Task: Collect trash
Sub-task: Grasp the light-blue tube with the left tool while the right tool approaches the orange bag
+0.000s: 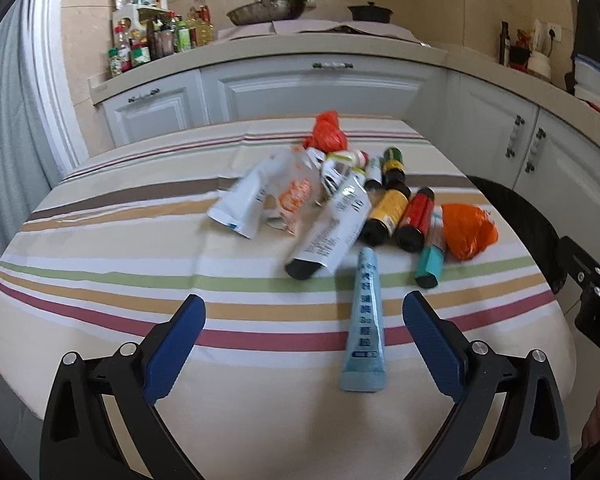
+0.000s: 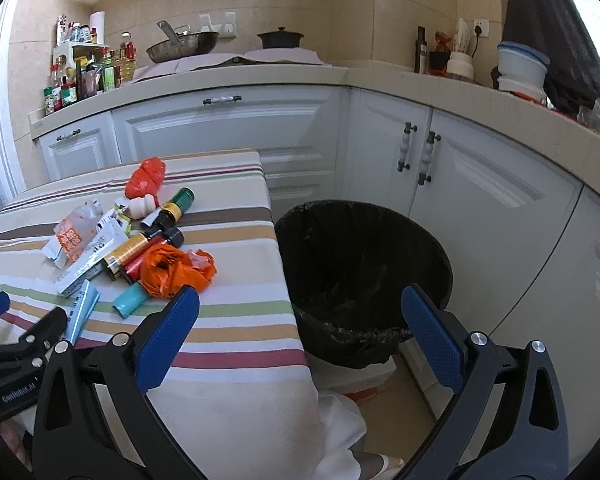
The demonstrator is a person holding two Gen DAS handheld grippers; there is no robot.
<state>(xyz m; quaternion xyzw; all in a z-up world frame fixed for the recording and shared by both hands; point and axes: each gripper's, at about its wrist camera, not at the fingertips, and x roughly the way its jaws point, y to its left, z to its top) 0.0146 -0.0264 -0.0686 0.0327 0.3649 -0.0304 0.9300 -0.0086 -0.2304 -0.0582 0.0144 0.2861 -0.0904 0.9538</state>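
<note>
Collection not yet begun, by the look of it: the pale blue squeeze tube is lying nearest on the striped tablecloth, between the spread, empty fingers of the left gripper. Next move calls for lowering and pinching it. The right gripper, also released and empty, is hovering over the table edge beside the black-lined bin.

Ahead of the grippers we see white cabinets under a beige counter. On it, far left, we find a rack of condiment bottles — then a metal wok, a black lidded pot, and, far right, stacked white containers.
</note>
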